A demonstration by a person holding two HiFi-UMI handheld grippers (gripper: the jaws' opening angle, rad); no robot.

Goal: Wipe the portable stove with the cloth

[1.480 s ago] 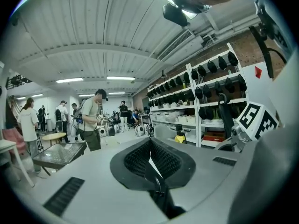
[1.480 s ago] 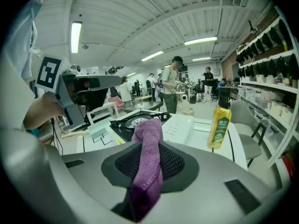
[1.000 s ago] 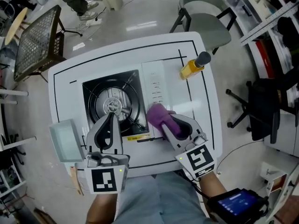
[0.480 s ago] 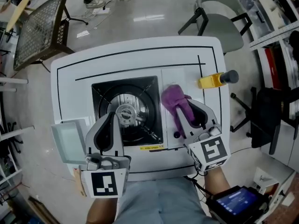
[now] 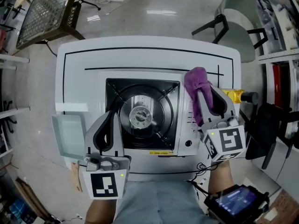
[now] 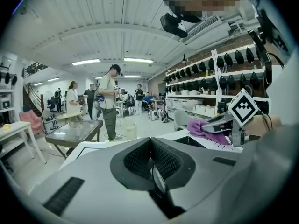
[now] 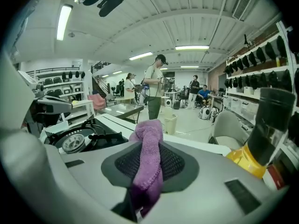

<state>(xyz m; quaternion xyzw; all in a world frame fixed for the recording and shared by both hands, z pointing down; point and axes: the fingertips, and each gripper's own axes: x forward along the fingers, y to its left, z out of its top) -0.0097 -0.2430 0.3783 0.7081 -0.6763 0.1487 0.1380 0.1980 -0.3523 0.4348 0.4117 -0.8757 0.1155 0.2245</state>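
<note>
At the left edge of the white table [image 5: 70, 73], a pale translucent tray [image 5: 69, 135] is seen, just beside the portable stove [image 5: 154, 94]. The left gripper [image 5: 112, 118] is held over the near left part of the stove, its tip pointed toward the round burner [image 5: 140, 116]. In the left gripper view its jaws are seen pressed together with nothing between them [image 6: 150, 148]. The stove is set in the middle of the table, with the black burner well on the left and a white control panel [image 5: 188, 125] on the right. The purple cloth [image 5: 195, 78] is clamped between the narrow-set jaws of the right gripper [image 5: 205, 91]. A bunched end of the cloth sticks out past the jaw tips at the far right corner of the stove. In the right gripper view the cloth [image 7: 148, 153] is seen running up the middle between the ribbed pads. To the right, just beside that gripper, a yellow bottle [image 5: 236, 96] with a dark cap is found on the table.
</note>
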